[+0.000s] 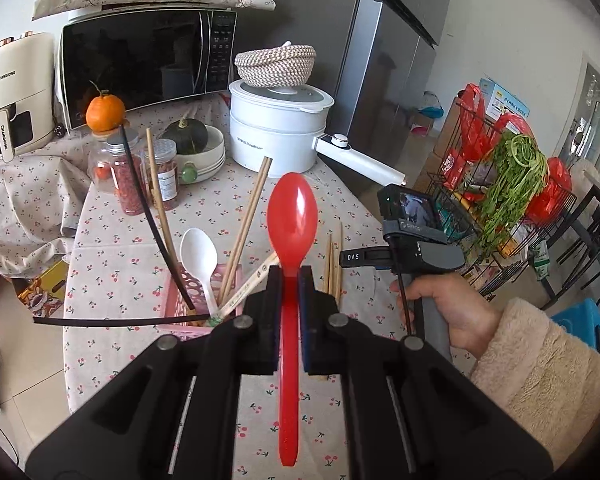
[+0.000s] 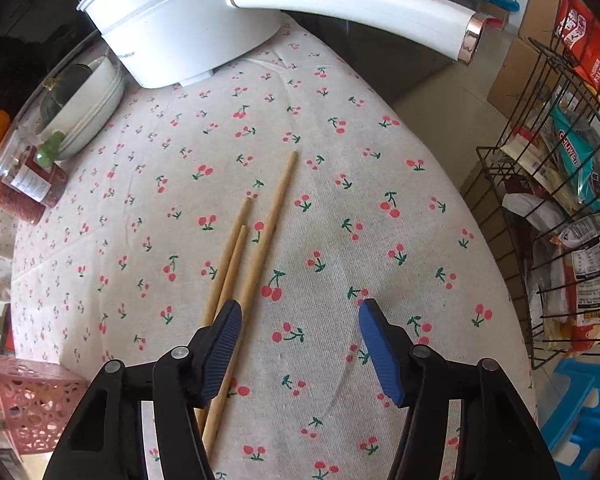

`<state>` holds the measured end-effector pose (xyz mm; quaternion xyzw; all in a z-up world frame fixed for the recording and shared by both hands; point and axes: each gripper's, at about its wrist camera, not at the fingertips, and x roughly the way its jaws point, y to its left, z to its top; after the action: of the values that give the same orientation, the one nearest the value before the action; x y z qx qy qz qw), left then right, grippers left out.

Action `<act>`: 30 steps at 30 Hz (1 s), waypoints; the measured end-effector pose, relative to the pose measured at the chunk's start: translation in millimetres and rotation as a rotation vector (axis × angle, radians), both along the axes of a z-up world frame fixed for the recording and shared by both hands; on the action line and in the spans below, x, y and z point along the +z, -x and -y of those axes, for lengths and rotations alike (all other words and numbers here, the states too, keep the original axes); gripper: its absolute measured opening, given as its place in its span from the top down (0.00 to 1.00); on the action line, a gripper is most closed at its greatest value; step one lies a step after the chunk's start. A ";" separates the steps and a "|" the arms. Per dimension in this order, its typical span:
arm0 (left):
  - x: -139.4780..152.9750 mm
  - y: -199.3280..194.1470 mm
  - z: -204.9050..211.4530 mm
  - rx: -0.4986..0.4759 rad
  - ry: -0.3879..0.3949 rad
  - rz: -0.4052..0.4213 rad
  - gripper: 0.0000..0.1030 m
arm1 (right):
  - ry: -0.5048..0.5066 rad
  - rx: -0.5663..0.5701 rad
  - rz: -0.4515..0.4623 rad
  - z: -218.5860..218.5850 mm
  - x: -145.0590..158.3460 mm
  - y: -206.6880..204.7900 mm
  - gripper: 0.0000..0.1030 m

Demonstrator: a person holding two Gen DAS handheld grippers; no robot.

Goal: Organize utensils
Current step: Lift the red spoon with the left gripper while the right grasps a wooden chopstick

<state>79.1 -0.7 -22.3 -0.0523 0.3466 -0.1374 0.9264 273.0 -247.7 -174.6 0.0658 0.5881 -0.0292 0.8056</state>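
Note:
My left gripper (image 1: pixel 290 276) is shut on the handle of a red plastic spoon (image 1: pixel 292 208), held above the table with its bowl pointing away. Below and to the left stands a pink perforated basket (image 1: pixel 176 304) holding a white spoon (image 1: pixel 199 252) and several chopsticks (image 1: pixel 246 220). In the right wrist view my right gripper (image 2: pixel 300 320) is open, pointing steeply down at the cherry-print tablecloth (image 2: pixel 380 200). Three loose wooden chopsticks (image 2: pixel 268 232) lie under its left finger (image 2: pixel 220 344); nothing is gripped. A hand (image 1: pixel 440 312) holds that gripper.
A white electric pot (image 1: pixel 276 128) with a long handle (image 2: pixel 352 4) stands at the back. Jars (image 1: pixel 128 176) and stacked bowls (image 1: pixel 204 160) sit left of it. A wire rack (image 2: pixel 560 220) of groceries and a blue stool (image 2: pixel 580 400) are off the table's right edge.

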 end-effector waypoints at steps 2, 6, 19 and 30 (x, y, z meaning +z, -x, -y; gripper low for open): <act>1.3 0.4 -1.6 0.003 0.004 0.004 0.92 | 0.014 -0.001 0.017 -1.4 -0.7 -1.4 0.41; 2.1 0.3 -6.1 0.013 0.009 0.010 0.92 | 0.001 0.002 0.014 -1.5 -1.4 -2.2 0.45; 7.5 -1.5 -24.6 0.066 0.040 0.031 0.92 | -0.121 -0.033 0.000 10.7 1.1 -4.4 0.54; 17.4 -1.4 -37.9 0.135 0.026 0.146 0.92 | 0.093 0.088 -0.012 -24.8 -2.8 -9.5 0.90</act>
<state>80.5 37.1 -4.9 -0.0776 0.2718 -0.0827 0.9556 282.5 -222.9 -177.4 0.0024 0.5933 -0.0215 0.8047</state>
